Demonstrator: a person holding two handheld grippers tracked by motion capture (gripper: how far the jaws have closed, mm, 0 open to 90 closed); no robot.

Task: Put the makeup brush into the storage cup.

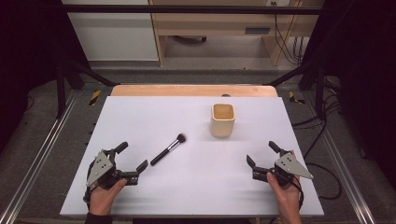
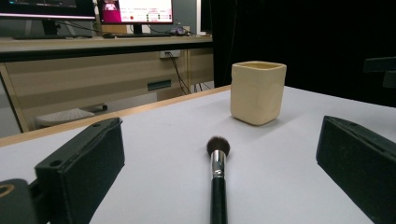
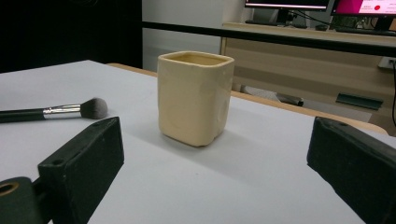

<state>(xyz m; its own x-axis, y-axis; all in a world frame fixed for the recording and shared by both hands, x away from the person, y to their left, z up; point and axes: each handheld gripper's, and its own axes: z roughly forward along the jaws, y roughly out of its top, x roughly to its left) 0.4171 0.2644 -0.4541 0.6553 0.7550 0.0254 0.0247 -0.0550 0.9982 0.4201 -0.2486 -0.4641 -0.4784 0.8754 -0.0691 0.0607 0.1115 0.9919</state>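
A black-handled makeup brush (image 1: 168, 149) with a silver ferrule and dark bristles lies on the white table (image 1: 196, 196), bristles toward the far right. A cream square-sided cup (image 1: 222, 120) stands upright behind it, right of centre. My left gripper (image 1: 132, 156) rests at the near left, open, its jaws wide apart and pointing at the brush (image 2: 217, 172), with the cup (image 2: 257, 92) farther off. My right gripper (image 1: 262, 154) rests at the near right, open, nothing between its jaws. It faces the cup (image 3: 194, 97), with the brush (image 3: 53, 111) lying off to its left.
A wooden strip (image 1: 194, 90) borders the table's far edge. Beyond it stand a wooden desk (image 1: 224, 28) and cables on the floor. Black frame posts (image 1: 60, 79) rise at both sides. Monitors (image 2: 135, 11) sit on a desk in the background.
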